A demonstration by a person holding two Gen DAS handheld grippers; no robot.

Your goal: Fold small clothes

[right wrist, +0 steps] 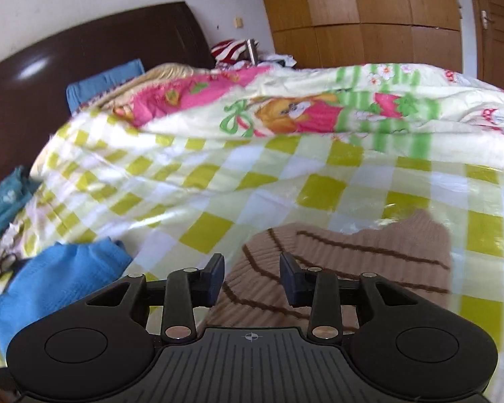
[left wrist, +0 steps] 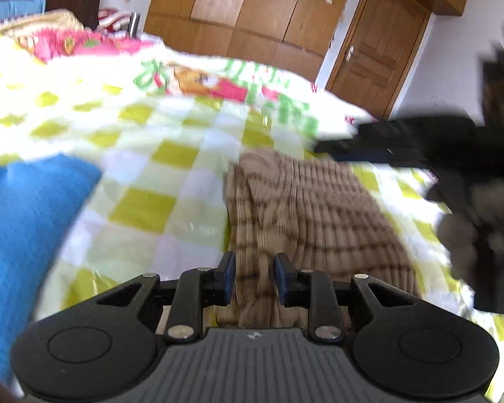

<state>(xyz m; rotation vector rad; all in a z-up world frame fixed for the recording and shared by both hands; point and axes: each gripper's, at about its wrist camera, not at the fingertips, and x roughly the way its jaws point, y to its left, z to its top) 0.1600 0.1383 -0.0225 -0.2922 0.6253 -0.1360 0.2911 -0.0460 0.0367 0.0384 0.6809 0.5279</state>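
A brown knit garment with dark stripes (left wrist: 319, 208) lies folded over on the checkered bedspread (left wrist: 158, 181). My left gripper (left wrist: 254, 277) hovers at its near edge. Its pads stand apart, and the knit shows through the gap without being pinched. In the right wrist view the same garment (right wrist: 352, 258) lies ahead and to the right. My right gripper (right wrist: 252, 277) is open over its near left corner and holds nothing. In the left wrist view the right gripper (left wrist: 339, 141) is a dark blur above the garment's far right side, with a hand behind it.
A folded blue cloth (left wrist: 27, 218) (right wrist: 60, 278) lies left of the garment. A cartoon-print quilt (right wrist: 302, 110) is bunched across the far side of the bed. Teal clothes (right wrist: 3, 198) sit at the left edge. A dark headboard (right wrist: 84, 50) and a wooden wardrobe (left wrist: 252, 10) stand behind.
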